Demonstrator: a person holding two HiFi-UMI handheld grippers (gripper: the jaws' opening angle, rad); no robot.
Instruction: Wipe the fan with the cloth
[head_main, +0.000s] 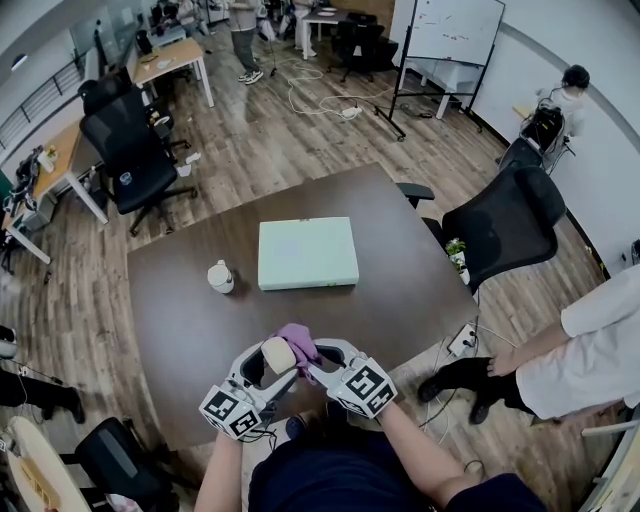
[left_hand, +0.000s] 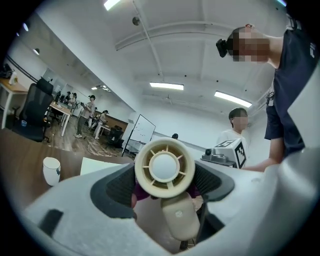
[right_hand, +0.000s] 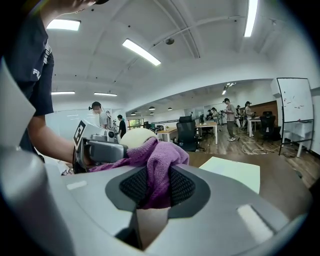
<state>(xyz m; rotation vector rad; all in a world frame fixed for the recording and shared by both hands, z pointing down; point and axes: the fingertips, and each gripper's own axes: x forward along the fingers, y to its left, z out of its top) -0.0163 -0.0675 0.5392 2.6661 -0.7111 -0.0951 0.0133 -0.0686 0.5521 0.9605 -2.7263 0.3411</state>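
Note:
A small cream hand-held fan (head_main: 277, 353) is held above the near edge of the dark table (head_main: 400, 270). My left gripper (head_main: 262, 372) is shut on it. In the left gripper view the fan's round grille (left_hand: 165, 167) faces the camera between the two jaws, with its handle (left_hand: 180, 220) hanging below. My right gripper (head_main: 316, 362) is shut on a purple cloth (head_main: 300, 342), which lies against the far side of the fan's head. In the right gripper view the cloth (right_hand: 157, 165) bunches between the pads and drapes over the fan (right_hand: 135, 137), beside the left gripper (right_hand: 97, 147).
A pale green flat box (head_main: 307, 253) lies mid-table with a small white jar (head_main: 220, 277) to its left. Black office chairs stand at the right (head_main: 505, 225) and left (head_main: 130, 160) of the table. A person in white (head_main: 590, 350) sits close at the right.

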